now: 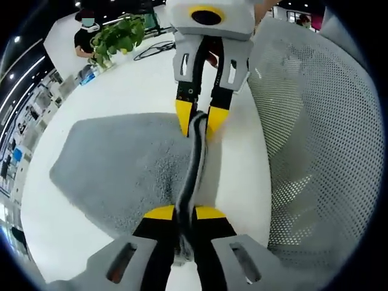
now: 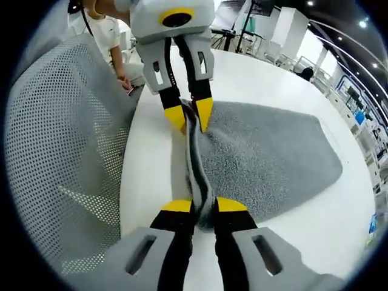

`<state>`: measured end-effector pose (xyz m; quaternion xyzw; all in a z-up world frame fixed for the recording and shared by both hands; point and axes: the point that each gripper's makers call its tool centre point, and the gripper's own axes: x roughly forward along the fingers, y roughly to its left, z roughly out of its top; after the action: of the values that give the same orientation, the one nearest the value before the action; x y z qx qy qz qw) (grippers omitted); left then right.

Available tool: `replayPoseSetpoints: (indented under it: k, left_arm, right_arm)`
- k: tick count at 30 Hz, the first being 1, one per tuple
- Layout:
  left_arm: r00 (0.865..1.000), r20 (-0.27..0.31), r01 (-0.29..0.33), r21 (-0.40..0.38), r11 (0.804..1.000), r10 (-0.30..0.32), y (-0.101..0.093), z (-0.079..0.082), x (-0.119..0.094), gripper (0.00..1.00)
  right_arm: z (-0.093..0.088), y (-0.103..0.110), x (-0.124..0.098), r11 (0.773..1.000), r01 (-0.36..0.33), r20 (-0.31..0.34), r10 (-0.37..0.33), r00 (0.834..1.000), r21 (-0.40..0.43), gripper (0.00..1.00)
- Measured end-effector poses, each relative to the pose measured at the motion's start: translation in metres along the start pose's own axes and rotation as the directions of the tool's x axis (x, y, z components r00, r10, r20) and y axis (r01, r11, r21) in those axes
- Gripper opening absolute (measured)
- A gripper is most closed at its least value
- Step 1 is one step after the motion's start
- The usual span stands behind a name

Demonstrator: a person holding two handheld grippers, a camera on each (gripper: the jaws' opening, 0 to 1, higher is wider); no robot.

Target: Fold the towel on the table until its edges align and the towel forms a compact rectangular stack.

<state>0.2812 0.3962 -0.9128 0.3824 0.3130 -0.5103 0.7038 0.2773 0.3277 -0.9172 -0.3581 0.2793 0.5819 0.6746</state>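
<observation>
A grey towel lies spread on the white table, with one edge lifted into a taut ridge. My left gripper is shut on the near end of that ridge. The right gripper faces me from across and is shut on the ridge's far end. In the right gripper view the towel spreads to the right, my right gripper pinches the edge at the bottom, and the left gripper pinches it at the top.
A grey mesh chair back stands close beside the table edge, seen again as the mesh chair back. A potted green plant sits at the table's far end. A person is beyond the table.
</observation>
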Motion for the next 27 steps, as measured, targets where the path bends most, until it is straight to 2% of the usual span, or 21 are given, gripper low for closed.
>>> replayPoseSetpoints:
  k: [3,6,8,10,11,14,17,27]
  left_arm:
    - [1.0,-0.013,-0.007,0.019,1.0,0.007,0.0,0.0,0.0,0.08]
    - [1.0,-0.025,-0.007,0.011,1.0,0.007,0.001,0.0,0.001,0.07]
    - [1.0,-0.017,-0.007,0.009,1.0,0.007,0.001,-0.001,0.0,0.06]
    - [1.0,-0.003,0.002,-0.046,0.999,-0.002,0.0,-0.001,-0.002,0.06]
    - [1.0,-0.003,0.002,-0.046,0.999,-0.002,0.001,-0.001,-0.002,0.06]
    - [1.0,-0.018,-0.001,-0.022,1.0,0.0,0.0,0.001,-0.003,0.06]
    - [0.999,-0.04,0.005,0.023,1.0,-0.004,-0.006,0.003,-0.004,0.06]
    - [1.0,-0.013,0.024,0.04,0.999,-0.024,-0.023,0.02,-0.025,0.06]
  right_arm:
    - [0.0,-0.001,0.0,1.0,0.007,-0.001,-0.007,1.0,0.018,0.1]
    - [0.001,-0.002,-0.001,0.997,0.009,0.002,-0.009,1.0,0.08,0.1]
    - [0.002,-0.003,-0.002,0.996,-0.001,0.004,0.001,1.0,0.087,0.09]
    - [0.002,-0.003,-0.002,0.993,-0.012,0.007,0.011,1.0,0.115,0.09]
    - [0.002,-0.003,-0.003,0.994,-0.014,0.006,0.013,1.0,0.11,0.09]
    - [0.004,0.001,-0.006,0.999,-0.011,-0.04,0.01,0.999,-0.035,0.09]
    - [0.005,0.005,-0.008,0.999,-0.028,-0.043,0.026,0.999,-0.029,0.08]
    - [0.011,0.02,-0.036,0.997,-0.067,-0.009,0.067,0.998,0.033,0.08]
